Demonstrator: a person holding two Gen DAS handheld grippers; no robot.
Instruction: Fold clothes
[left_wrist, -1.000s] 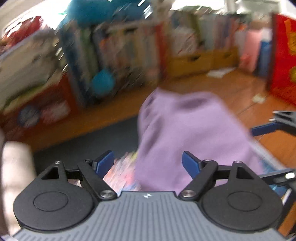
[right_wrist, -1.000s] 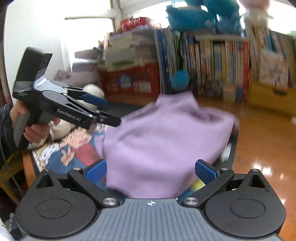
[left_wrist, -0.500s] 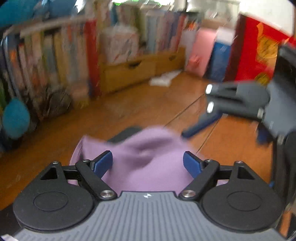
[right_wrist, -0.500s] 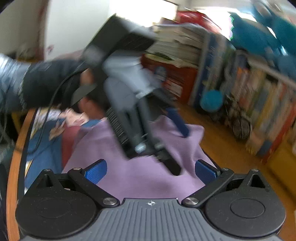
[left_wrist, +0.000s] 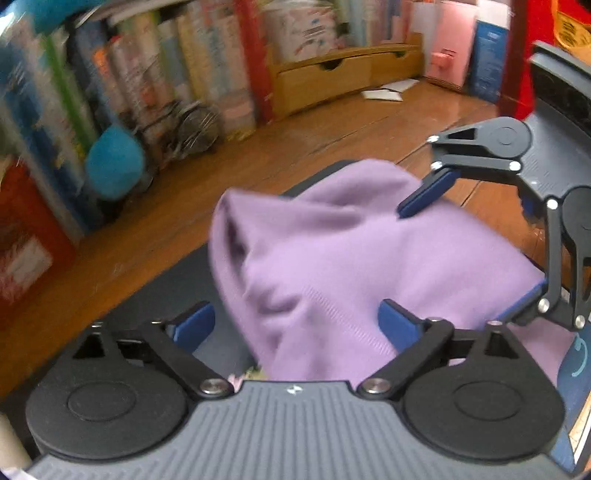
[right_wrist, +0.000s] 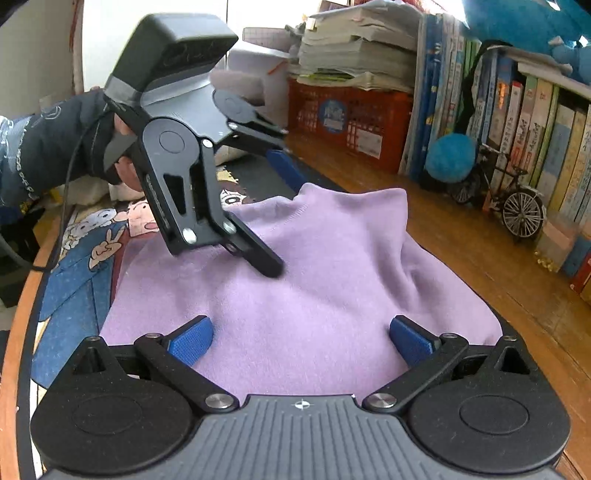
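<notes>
A lilac sweater (right_wrist: 317, 280) lies bunched on a dark cartoon-print mat (right_wrist: 81, 266); it also shows in the left wrist view (left_wrist: 351, 266). My left gripper (left_wrist: 295, 325) is open, its blue pads either side of a raised fold of the sweater. In the right wrist view the left gripper (right_wrist: 284, 218) hangs over the sweater's far left part, jaws apart. My right gripper (right_wrist: 301, 338) is open just above the sweater's near edge. In the left wrist view the right gripper (left_wrist: 469, 251) stands open at the sweater's right side.
A wooden desktop (right_wrist: 480, 236) surrounds the mat. Books (right_wrist: 517, 122) line the back, with a red crate (right_wrist: 351, 125), a blue ball (right_wrist: 450, 157) and a small model bicycle (right_wrist: 506, 199). A wooden drawer box (left_wrist: 343, 77) stands at the back.
Both grippers have swung over the sweater and come close together. The sweater has dropped from a raised bundle to a lower heap on the mat.
</notes>
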